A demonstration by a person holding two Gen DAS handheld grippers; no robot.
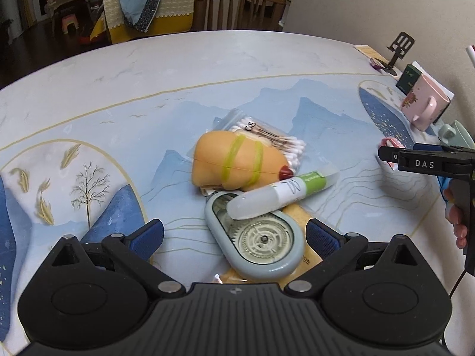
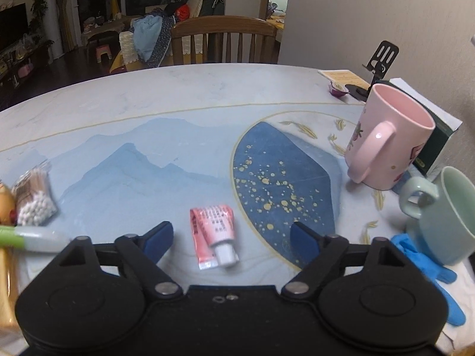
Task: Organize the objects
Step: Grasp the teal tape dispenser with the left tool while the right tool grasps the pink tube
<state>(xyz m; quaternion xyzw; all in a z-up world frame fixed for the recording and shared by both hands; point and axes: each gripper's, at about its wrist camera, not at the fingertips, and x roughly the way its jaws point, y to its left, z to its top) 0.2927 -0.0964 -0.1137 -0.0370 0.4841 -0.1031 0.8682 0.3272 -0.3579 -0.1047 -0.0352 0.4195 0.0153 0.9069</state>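
A pile lies mid-table in the left wrist view: an orange soft toy (image 1: 237, 163) with yellow-green bands, a bag of cotton swabs (image 1: 267, 136) behind it, and a white-and-green tube (image 1: 285, 192) resting across a grey-blue oval device (image 1: 258, 237). My left gripper (image 1: 234, 231) is open, its fingers on either side of the oval device without pressing it. In the right wrist view, a small pink-and-white tube (image 2: 215, 237) lies flat on the table between the fingers of my right gripper (image 2: 231, 228), which is open and clear of the tube on both sides.
A pink mug (image 2: 392, 136), a pale green mug (image 2: 445, 216), a dark green box (image 2: 436, 148) and a black phone stand (image 2: 380, 59) crowd the right edge by the wall. A blue glove (image 2: 415, 252) lies beside the green mug. A wooden chair (image 2: 222, 38) stands behind the table.
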